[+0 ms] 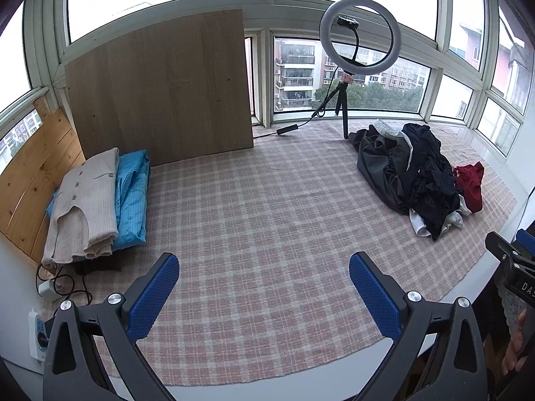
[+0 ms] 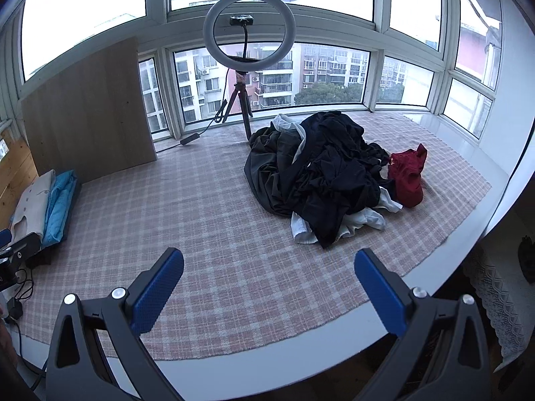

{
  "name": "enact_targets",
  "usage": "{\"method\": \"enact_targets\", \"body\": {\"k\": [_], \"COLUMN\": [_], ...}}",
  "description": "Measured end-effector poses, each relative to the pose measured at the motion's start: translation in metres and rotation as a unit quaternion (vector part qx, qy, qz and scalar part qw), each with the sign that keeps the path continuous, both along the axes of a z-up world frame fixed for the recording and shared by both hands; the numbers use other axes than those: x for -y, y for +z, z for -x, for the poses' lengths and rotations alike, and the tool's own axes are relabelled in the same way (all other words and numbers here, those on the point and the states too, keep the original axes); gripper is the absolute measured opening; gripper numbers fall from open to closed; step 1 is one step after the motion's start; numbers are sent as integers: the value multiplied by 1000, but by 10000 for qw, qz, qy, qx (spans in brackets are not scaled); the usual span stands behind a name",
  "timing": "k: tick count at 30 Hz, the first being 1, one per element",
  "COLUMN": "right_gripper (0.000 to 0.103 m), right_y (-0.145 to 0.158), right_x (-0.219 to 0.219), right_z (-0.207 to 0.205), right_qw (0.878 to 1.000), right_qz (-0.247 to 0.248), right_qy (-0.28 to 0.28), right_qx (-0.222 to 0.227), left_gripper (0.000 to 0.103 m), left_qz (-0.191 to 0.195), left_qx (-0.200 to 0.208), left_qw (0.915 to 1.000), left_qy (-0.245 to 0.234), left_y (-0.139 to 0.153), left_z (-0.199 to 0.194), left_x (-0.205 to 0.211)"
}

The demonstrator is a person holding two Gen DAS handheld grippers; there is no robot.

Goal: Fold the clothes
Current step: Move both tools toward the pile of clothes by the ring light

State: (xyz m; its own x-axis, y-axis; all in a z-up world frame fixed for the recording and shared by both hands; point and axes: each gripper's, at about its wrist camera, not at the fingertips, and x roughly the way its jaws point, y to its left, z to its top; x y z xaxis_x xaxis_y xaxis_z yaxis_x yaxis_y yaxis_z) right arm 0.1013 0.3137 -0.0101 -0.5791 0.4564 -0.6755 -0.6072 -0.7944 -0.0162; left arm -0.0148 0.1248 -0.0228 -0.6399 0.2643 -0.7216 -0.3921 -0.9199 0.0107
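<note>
Two tools, both spread wide and grasping nothing: left tool [image 1: 264, 269] low at 6 o'clock over the checked cloth [image 1: 267, 207], blue pads [image 1: 152, 300] well apart; right tool [image 2: 269, 265] likewise at 6 o'clock, released, above the same cloth on the white surface [image 2: 444, 264]. Unfolded pile of dark clothes [image 2: 321, 173] heaped at 1 o'clock in the right wrist view, white garments [image 2: 364, 222] poking out beneath its near edge, red garment [image 2: 406, 173] touching its right side at 2 o'clock. Same pile at 2 o'clock in the left wrist view. Folded stack at 9 o'clock in the left wrist view: beige knit cardigan [image 1: 85, 204] on top, blue garment [image 1: 132, 197] under and beside it, near the wooden boards. Upright wood panel [image 1: 160, 90] at 11 o'clock behind the stack. Ring light [image 1: 359, 31] on a small tripod at 1 o'clock by the window, just behind the dark pile. Part of a hand [image 1: 516, 344] visible at 4 o'clock in the left wrist view.
</note>
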Motion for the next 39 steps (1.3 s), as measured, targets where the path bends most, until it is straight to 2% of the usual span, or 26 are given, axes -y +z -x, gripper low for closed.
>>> {"method": "enact_targets", "body": {"k": [9, 16, 19, 29, 34, 39], "right_gripper": [103, 103, 103, 103, 103, 103], "right_y": [1, 4, 7, 2, 3, -1], "right_x": [-28, -49, -62, -142, -205, -280], "right_z": [-27, -60, -73, -87, -67, -24], "right_qw": [9984, 9948, 9934, 9915, 9943, 9972], "right_qz": [40, 121, 134, 378, 356, 525], "right_qy": [-553, -1010, -1132, -1197, -881, -282], "right_qx": [80, -9, -101, -339, -483, -447], "left_gripper": [102, 102, 102, 102, 102, 102], "left_qz": [-55, -539, -643, -463, -367, -513], "left_qx": [75, 114, 122, 56, 19, 98], "left_qw": [9972, 9899, 9895, 9956, 9977, 9981], "left_qy": [-746, -1309, -1287, -813, -571, -329], "left_y": [-3, 0, 0, 1, 1, 14], "left_z": [-2, -3, 1, 27, 40, 60], "left_x": [-41, -56, -59, -113, -140, -181]}}
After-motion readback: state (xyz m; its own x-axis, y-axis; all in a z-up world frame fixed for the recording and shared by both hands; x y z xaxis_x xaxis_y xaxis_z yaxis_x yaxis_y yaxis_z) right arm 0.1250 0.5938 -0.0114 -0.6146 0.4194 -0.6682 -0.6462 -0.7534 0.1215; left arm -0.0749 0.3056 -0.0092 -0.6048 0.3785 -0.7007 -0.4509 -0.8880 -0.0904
